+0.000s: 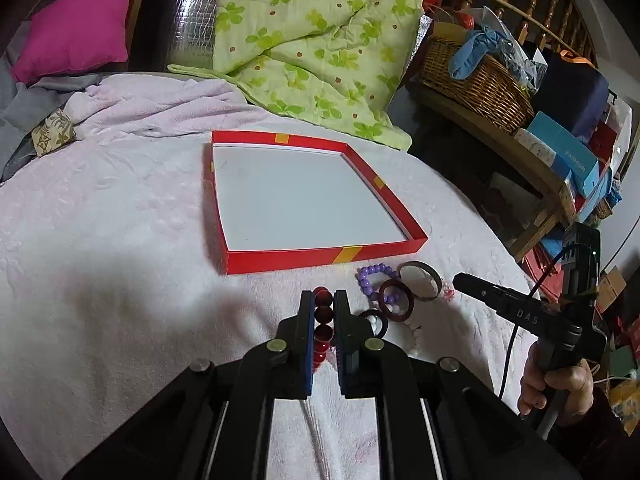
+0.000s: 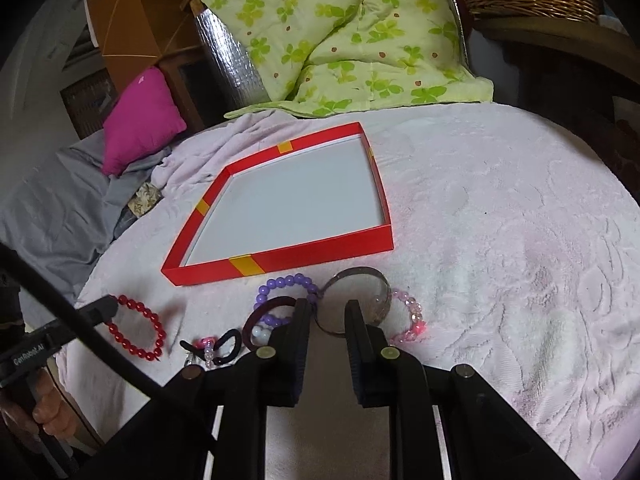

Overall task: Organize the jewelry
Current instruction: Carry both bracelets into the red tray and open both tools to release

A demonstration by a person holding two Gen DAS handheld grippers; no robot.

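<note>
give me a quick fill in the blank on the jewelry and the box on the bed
1. The left gripper is shut on the ____ bead bracelet.
2. The red box has ____ jewelry inside it.
3. The right gripper has a ____ bangle between its fingers.
4. The purple bead bracelet lies ____ the box.

Missing words: red; no; metal; outside

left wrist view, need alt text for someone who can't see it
The left gripper is shut on a red bead bracelet above a pale pink textured bedspread. An empty shallow red cardboard tray lies just beyond, with purple beads and bangles beside it.
</note>
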